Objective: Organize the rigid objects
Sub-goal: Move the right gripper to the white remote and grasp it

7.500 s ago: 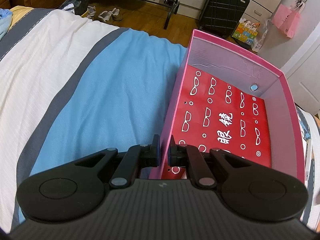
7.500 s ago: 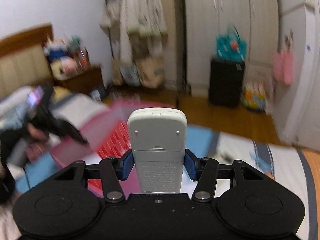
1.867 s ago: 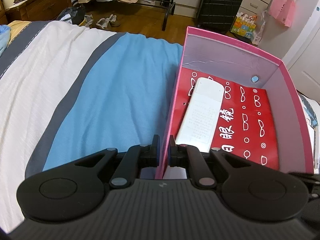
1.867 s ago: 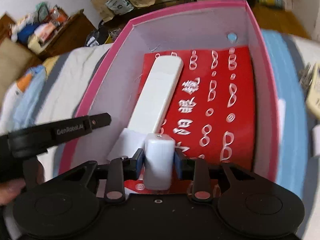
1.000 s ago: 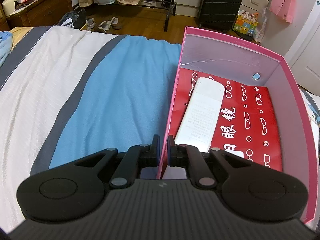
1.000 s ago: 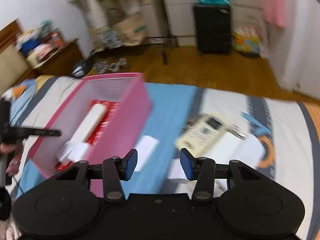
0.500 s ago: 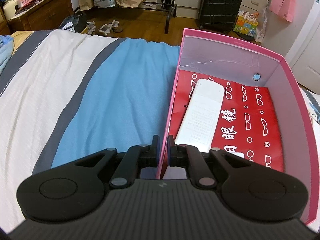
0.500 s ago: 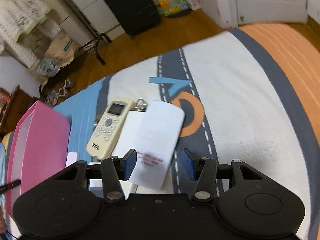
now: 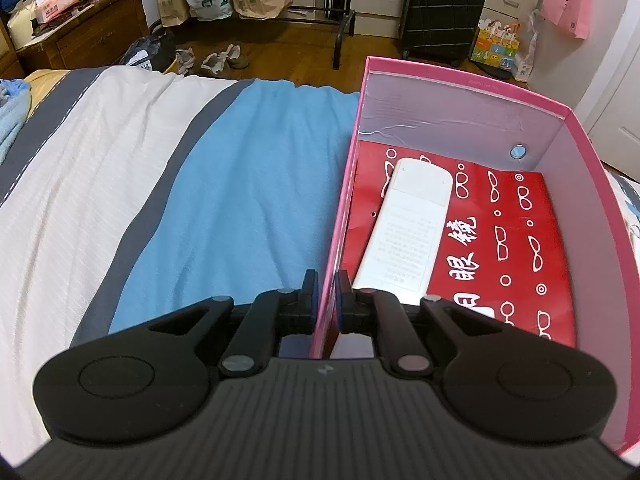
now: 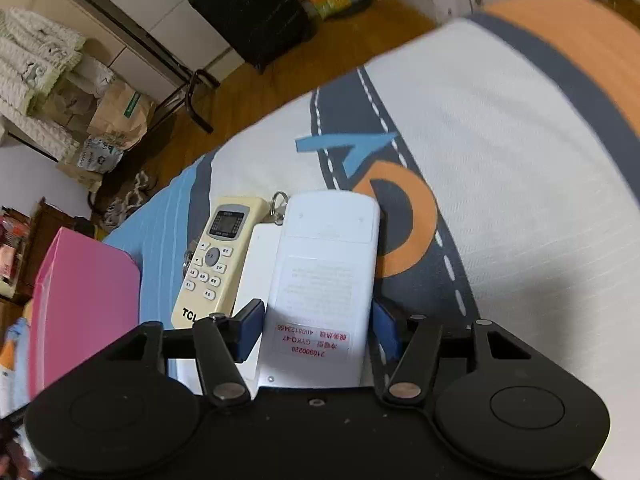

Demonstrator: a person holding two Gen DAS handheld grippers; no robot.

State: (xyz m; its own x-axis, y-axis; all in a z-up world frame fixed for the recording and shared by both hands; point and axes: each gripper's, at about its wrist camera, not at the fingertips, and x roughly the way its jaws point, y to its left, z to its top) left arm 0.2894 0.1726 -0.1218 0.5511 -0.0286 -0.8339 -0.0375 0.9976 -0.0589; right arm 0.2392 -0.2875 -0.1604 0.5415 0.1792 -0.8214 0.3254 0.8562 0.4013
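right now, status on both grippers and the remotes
Left gripper shut on pink box wall. Right gripper open, jaws just widened, straddling white face-down remote. One remote boxed. Cream TCL remote and keys alongside.

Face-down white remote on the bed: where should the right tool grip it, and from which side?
Grip the white remote across its long edges at the labelled near end, coming from above. It lies flat, and the right tool already straddles that end, open.

left gripper [image 9: 326,294]: my jaws clamped on the pink box wall [image 9: 332,264], pointing steeply down | right gripper [image 10: 318,326]: my jaws have just been opening, straddling a white remote [image 10: 320,288], pads not pressing it
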